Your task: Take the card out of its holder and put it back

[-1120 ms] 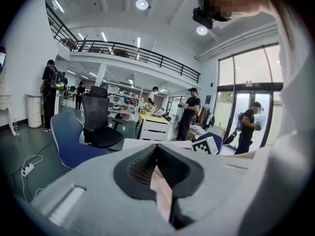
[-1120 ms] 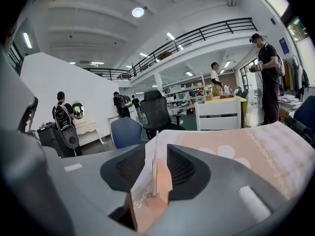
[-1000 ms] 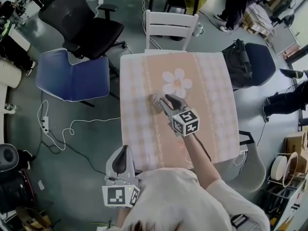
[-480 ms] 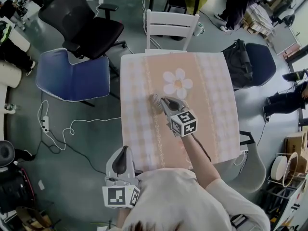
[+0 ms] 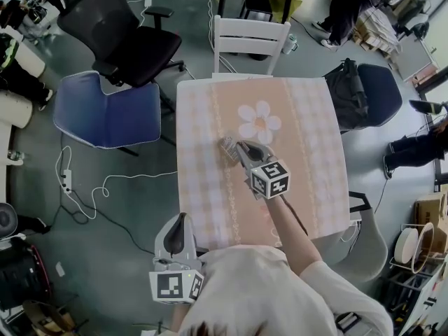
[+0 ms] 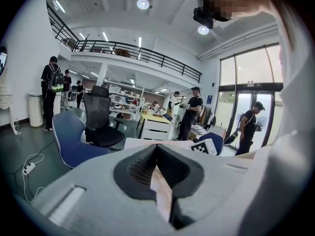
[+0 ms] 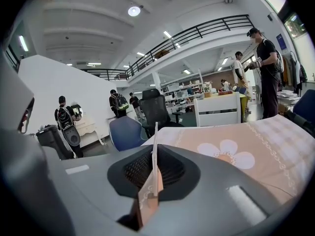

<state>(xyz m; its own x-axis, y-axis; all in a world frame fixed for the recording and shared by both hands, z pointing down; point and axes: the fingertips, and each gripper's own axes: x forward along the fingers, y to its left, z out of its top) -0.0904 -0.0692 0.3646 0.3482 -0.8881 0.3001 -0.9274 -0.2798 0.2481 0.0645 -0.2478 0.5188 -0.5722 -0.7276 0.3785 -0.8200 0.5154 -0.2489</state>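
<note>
the right claw (image 5: 240, 147) is reaching out over the table (image 5: 308, 187). it is sitting a bit left of the middle of the cloth, just below the big flower (image 5: 259, 123) printed on it. its two jaws are squeezing tight on the card (image 7: 154, 141) — a thin white card standing on its edge between the pads and poking up above them. at the tips of this claw a small grey thing (image 5: 226, 147) is lying on the cloth. it is looking like the holder, but it is too small to tell if the card is in it or out of it.

the left claw (image 5: 180, 222) is hanging off the table, just past the near left corner and close to the person's body. its jaws are pressing together, with nothing between them.

open cloth is showing on every side of the right claw, with the most room to the right and toward the far edge; the left edge is nearer. a white chair (image 5: 250, 37) is standing at the far edge. a blue chair (image 5: 108, 110) and a black chair (image 5: 122, 26) are sitting out to the left, apart from the table. a dark chair (image 5: 374, 89) is standing just beside the right edge. a white cable (image 5: 105, 187) is snaking over the floor on the left.
</note>
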